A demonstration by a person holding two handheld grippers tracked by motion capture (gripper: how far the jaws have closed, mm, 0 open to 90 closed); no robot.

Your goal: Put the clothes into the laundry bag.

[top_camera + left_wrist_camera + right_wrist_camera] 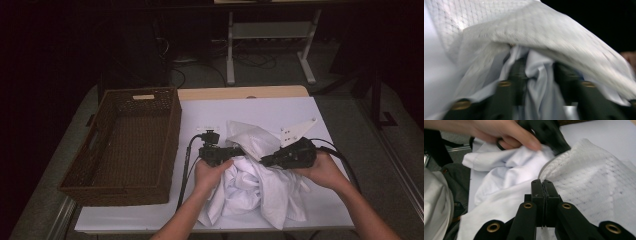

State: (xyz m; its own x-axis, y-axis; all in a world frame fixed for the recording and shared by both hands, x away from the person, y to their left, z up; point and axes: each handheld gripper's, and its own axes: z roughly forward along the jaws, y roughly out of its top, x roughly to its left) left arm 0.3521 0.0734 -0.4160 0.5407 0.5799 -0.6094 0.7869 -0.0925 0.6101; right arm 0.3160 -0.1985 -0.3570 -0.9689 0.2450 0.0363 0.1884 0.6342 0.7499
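A crumpled white garment (255, 185) lies on the white table sheet (280, 107) near the front edge. My right gripper (263, 161) comes in from the right and is shut on a textured fold of the cloth (599, 177), with the jaws pressed together around its edge (543, 182). From the left, my left gripper (239, 150) reaches into the pile. Its jaws stand apart with a loose fold of cloth (537, 75) hanging between them, and a textured layer (549, 32) drapes over the top. The left gripper (554, 142) and the hand (499, 130) holding it also show blurred in the right gripper view.
A dark woven basket (170, 125) stands on the left side of the table, close to the left hand. Cables (186, 170) trail from the left gripper toward the front edge. White table-frame legs (231, 50) stand on the floor beyond the table.
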